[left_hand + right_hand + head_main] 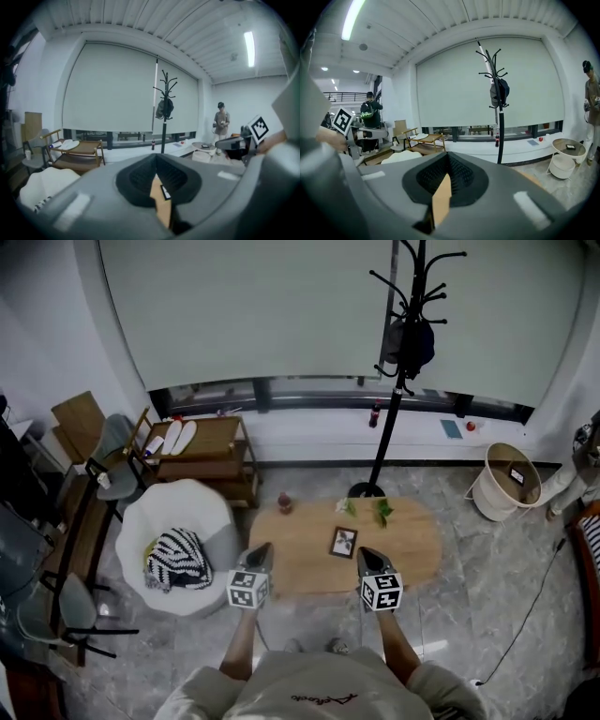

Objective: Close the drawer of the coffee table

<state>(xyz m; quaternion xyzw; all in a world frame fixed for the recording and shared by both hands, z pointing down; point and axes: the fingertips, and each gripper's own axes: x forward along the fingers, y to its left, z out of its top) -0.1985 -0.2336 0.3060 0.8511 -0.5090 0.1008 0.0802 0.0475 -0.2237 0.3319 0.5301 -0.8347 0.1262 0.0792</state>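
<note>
- The left gripper (262, 550) is held out in front of the body, pointing forward and slightly down. In the head view it lies across the near edge of the coffee table (302, 538), by the left corner.
- In the left gripper view its jaws are pressed together with nothing between them (157, 161).
- The right gripper (367, 555) is level with it and parallel, well apart from it, across the same edge nearer the right corner.
- Its jaws are likewise together and empty (447, 160).
- Each marker cube faces up.
- Both forearms (242, 649) are bare and reach forward from pale sleeves (442, 688).
</note>
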